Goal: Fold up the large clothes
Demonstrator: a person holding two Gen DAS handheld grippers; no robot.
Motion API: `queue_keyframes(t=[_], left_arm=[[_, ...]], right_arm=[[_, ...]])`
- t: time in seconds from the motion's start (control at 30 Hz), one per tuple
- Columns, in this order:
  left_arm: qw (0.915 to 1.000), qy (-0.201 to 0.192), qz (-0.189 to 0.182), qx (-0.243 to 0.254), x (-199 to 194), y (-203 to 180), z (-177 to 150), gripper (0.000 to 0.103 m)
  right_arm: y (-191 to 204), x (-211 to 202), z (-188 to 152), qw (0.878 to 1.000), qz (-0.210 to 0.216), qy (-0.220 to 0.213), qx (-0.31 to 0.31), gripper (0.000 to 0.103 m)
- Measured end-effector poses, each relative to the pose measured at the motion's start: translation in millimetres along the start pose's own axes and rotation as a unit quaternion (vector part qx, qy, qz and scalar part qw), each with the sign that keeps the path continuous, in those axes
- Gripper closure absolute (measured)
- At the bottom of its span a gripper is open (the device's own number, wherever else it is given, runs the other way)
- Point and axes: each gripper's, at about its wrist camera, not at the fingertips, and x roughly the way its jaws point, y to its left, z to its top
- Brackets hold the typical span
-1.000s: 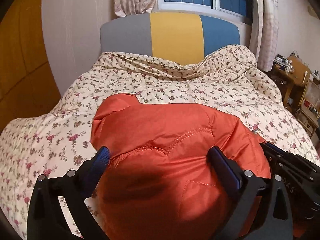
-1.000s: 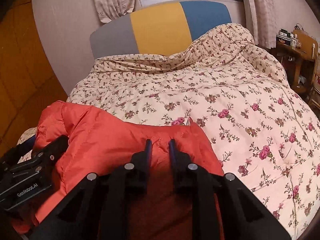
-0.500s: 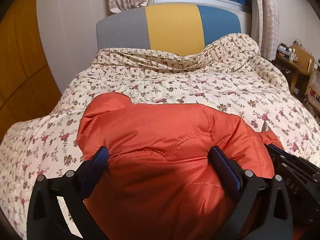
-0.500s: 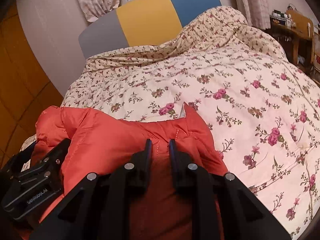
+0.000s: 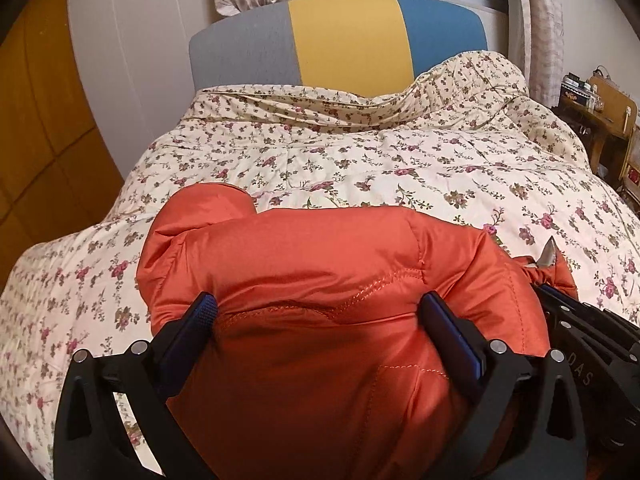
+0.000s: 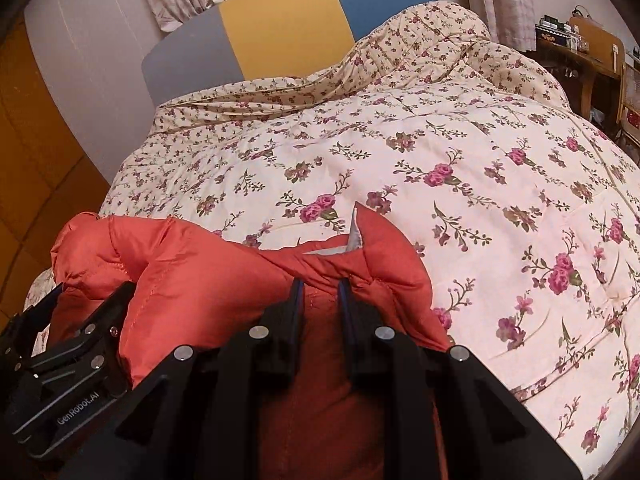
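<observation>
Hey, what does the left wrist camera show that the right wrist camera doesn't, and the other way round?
Only the left wrist view shows the left gripper with its fingers spread wide around a thick bulge of the puffy orange quilted jacket.

Only the right wrist view shows the right gripper shut on a narrow fold of the jacket, and most of the grey lining at its raised corner.

Both show the floral quilt, the grey, yellow and blue headboard and the wooden desk.
</observation>
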Motion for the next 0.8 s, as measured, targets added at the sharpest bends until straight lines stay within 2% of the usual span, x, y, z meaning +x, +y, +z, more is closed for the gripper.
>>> queue_keyframes(t=[0.13, 0.2, 0.23, 0.27, 0.33, 0.43, 0.5, 0.6, 0.7, 0.8], left_arm=[[0.9999, -0.01, 0.0, 0.003, -7.4, 1.1, -3.3, 0.003], [0.9999, -0.016, -0.003, 0.005, -16.5, 2.2, -8.3, 0.003], [0.9998, -0.017, -0.007, 0.006, -21.1, 2.9, -11.2, 0.003], [0.9996, -0.017, -0.02, 0.005, -30.8, 5.1, -16.4, 0.003], [0.9989, -0.023, -0.041, -0.001, -54.3, 9.0, -27.8, 0.003], [0.9968, -0.041, -0.069, -0.008, -83.1, 7.7, -52.9, 0.003], [0.9961, -0.067, -0.057, 0.01, -94.4, -2.5, -69.3, 0.003], [0.9944, -0.092, -0.036, 0.039, -97.6, -18.8, -81.8, 0.003], [0.9936, -0.088, -0.019, 0.069, -88.0, -34.7, -81.0, 0.003], [0.9943, -0.076, -0.024, 0.071, -77.8, -36.1, -77.1, 0.003]], right_arm=[[-4.8, -16.3, -4.7, 0.999, 0.021, -0.027, 0.014, 0.086], [-8.1, -40.1, -13.2, 0.998, 0.031, -0.058, 0.021, 0.081], [-9.2, -52.1, -17.7, 0.997, 0.03, -0.069, 0.022, 0.075], [-10.2, -66.7, -24.3, 0.996, 0.031, -0.082, 0.021, 0.071], [-10.0, -89.8, -40.1, 0.995, 0.031, -0.091, 0.008, 0.07], [-8.7, -107.9, -65.7, 0.995, 0.018, -0.095, -0.016, 0.066], [-13.1, -109.5, -75.7, 0.996, 0.005, -0.088, -0.011, 0.065], [-27.4, -101.8, -81.0, 0.997, 0.004, -0.072, 0.03, 0.055], [-37.7, -88.1, -78.4, 0.997, 0.009, -0.054, 0.053, 0.052], [-49.8, -82.8, -77.9, 0.995, 0.027, -0.043, 0.084, 0.044]])
